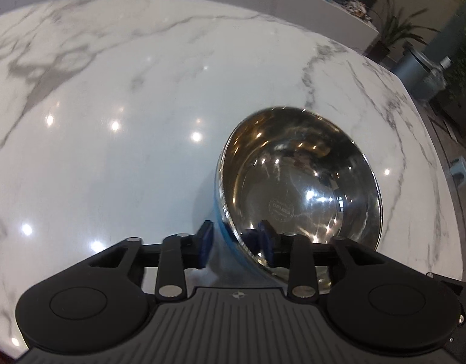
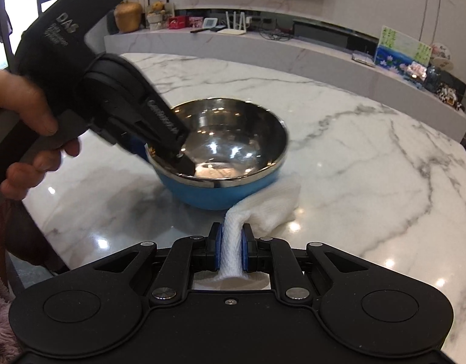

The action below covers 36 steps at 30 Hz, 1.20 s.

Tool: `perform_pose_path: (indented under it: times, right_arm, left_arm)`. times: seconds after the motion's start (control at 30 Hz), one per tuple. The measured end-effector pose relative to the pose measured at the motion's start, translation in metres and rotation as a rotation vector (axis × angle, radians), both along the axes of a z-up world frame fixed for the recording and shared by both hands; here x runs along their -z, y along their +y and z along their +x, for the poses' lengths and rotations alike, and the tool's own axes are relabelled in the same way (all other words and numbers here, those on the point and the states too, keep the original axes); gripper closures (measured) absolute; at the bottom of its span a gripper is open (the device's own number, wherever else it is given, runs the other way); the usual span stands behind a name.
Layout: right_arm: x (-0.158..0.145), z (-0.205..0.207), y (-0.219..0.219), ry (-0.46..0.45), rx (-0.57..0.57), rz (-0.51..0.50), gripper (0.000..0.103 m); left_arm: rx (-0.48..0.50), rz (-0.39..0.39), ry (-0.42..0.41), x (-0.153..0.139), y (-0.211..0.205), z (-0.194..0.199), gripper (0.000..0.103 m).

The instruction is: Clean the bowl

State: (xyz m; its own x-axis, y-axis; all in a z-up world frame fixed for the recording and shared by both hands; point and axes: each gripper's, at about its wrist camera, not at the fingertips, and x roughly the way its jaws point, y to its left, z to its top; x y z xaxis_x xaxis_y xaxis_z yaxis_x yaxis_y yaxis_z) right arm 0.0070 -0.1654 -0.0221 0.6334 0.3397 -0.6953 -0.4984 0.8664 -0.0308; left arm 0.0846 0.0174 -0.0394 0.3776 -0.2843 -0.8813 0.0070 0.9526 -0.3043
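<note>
A steel bowl (image 1: 299,188) with a blue outside (image 2: 226,139) sits on the white marble table (image 2: 369,151). My left gripper (image 1: 236,241) straddles its near rim, one blue pad inside the bowl and the other outside. Both pads stand a little off the wall, so it is open. In the right wrist view its inner finger (image 2: 184,160) reaches down into the bowl from the left. My right gripper (image 2: 231,242) is shut on a white cloth (image 2: 269,203), which trails forward and lies bunched against the bowl's near right side.
A person's hand (image 2: 29,115) holds the left gripper's handle at the left. A marble ledge (image 2: 293,45) with ornaments, boxes and a picture runs behind the table. The table's edge (image 1: 430,139) curves away at the right, with a plant and a grey bin beyond it.
</note>
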Motion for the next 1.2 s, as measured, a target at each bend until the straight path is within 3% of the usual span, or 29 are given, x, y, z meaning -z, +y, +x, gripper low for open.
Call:
perform_pose_path:
  times: [0.23, 0.43, 0.57, 0.87, 1.0, 1.2]
  right_arm:
    - [-0.016, 0.003, -0.011, -0.086, 0.019, 0.016, 0.092]
    - [-0.020, 0.003, -0.009, -0.111, -0.009, 0.004, 0.092]
    - [-0.019, 0.003, -0.009, -0.093, -0.007, 0.000, 0.092]
    - [-0.014, 0.001, -0.003, -0.043, -0.014, -0.002, 0.092]
    - [-0.007, -0.002, 0.000, -0.017, -0.026, -0.004, 0.092]
    - [-0.002, -0.004, 0.006, 0.004, -0.041, -0.013, 0.092]
  left_arm:
    - [-0.028, -0.074, 0.012, -0.002, 0.003, -0.009, 0.057]
    - [0.034, 0.003, -0.025, -0.006, -0.007, -0.007, 0.067]
    - [0.073, 0.057, -0.037, -0.005, -0.011, -0.005, 0.076]
    - [0.161, 0.112, -0.055, -0.008, -0.016, 0.003, 0.076]
    - [0.187, 0.116, -0.049, -0.009, -0.015, 0.007, 0.077]
    - [0.148, 0.089, -0.035, -0.007, -0.009, 0.010, 0.078]
